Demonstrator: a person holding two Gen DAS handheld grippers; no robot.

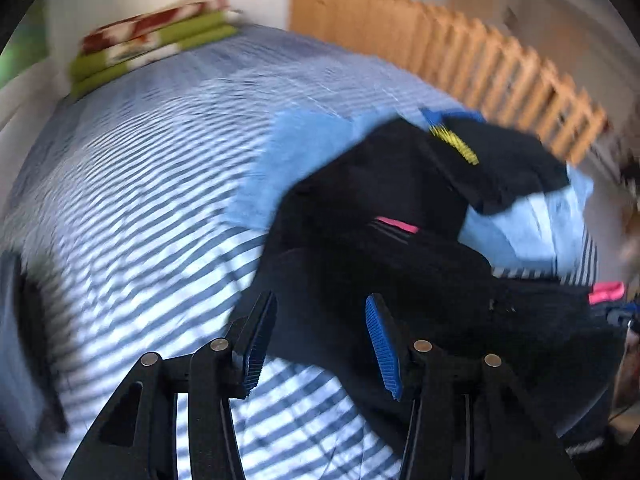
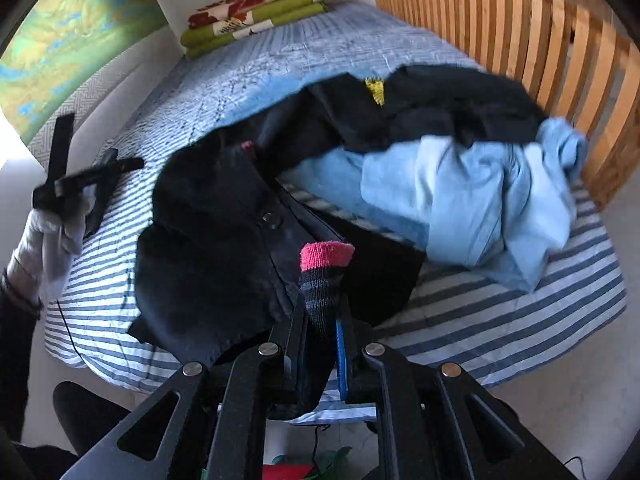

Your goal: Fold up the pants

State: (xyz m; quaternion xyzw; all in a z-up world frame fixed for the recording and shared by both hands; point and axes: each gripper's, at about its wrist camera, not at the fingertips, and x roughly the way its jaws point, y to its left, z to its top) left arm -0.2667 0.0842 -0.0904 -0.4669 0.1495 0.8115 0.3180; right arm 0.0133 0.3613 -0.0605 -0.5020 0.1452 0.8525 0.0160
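Black pants (image 2: pixel 208 232) lie crumpled on the striped bed (image 2: pixel 520 320), their waist button facing up; in the left wrist view the pants (image 1: pixel 360 248) fill the middle. My right gripper (image 2: pixel 322 320) is shut on a grey striped sock with a pink cuff (image 2: pixel 326 256) at the near edge of the pants, and dark cloth also sits low between its fingers. My left gripper (image 1: pixel 320 300) is open and hovers over the left edge of the pants with nothing gripped. In the right wrist view the left gripper (image 2: pixel 80 176) is held by a white-gloved hand (image 2: pixel 52 236) left of the bed.
Light blue garments (image 2: pixel 480 200) and a black garment with a yellow tag (image 2: pixel 440 100) are heaped at the right of the bed. Folded green and red blankets (image 2: pixel 256 16) lie at the far end. A wooden slatted rail (image 2: pixel 520 40) borders the right side.
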